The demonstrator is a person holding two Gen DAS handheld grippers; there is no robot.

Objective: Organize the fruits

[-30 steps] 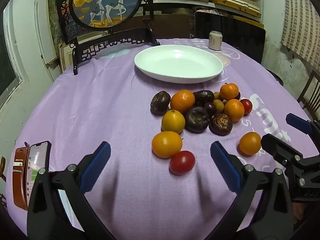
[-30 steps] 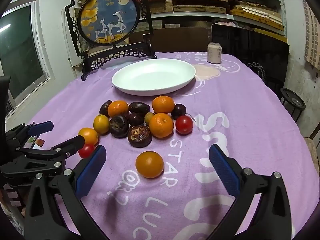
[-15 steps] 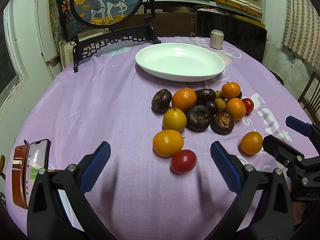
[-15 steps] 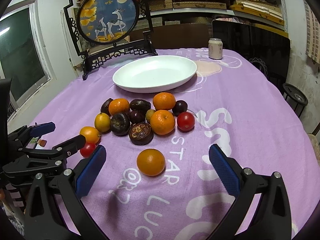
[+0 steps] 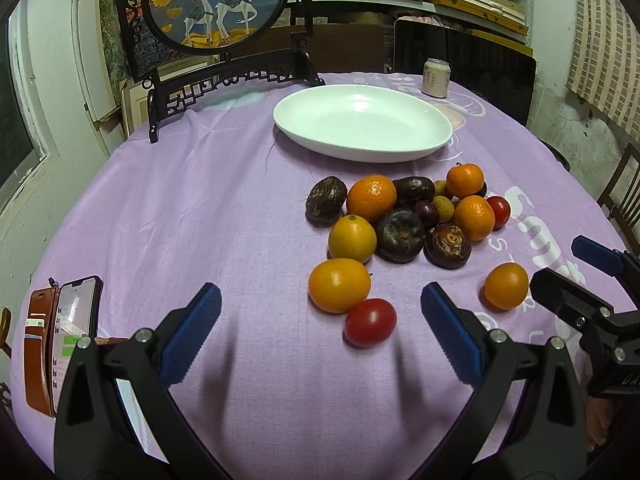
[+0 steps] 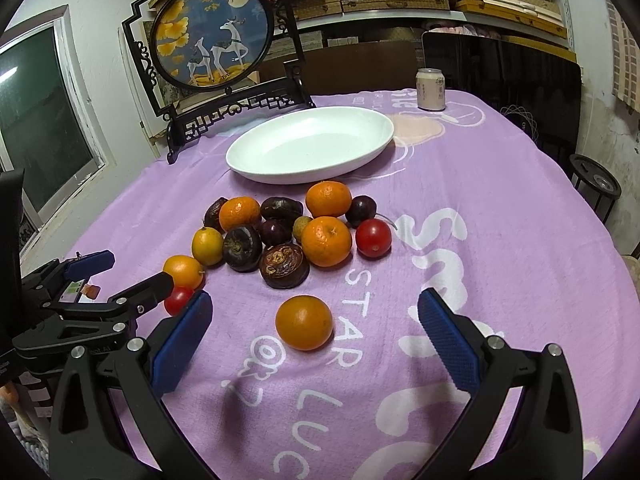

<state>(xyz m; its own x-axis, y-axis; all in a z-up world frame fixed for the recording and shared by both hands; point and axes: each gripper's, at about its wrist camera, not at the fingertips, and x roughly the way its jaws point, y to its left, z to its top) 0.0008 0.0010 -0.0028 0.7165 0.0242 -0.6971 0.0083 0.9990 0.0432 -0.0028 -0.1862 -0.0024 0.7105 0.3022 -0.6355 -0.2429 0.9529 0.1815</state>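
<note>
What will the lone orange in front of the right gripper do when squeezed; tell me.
The orange looks round and smooth, so it will probably roll on the cloth if nudged. Its firm-looking skin likely tolerates a moderate squeeze from the open right gripper.

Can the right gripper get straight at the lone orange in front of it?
Probably yes. The right gripper is open, the lone orange sits apart from the fruit pile, and nothing lies between.

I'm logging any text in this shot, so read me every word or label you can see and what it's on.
"STAR": white print on the purple tablecloth, by the lone orange.
"LUC": tablecloth, nearer the camera; cut off.
"Sm": large white letters, tablecloth; partial.
Can: label too small to read.
Phone screen: blurred.
</note>
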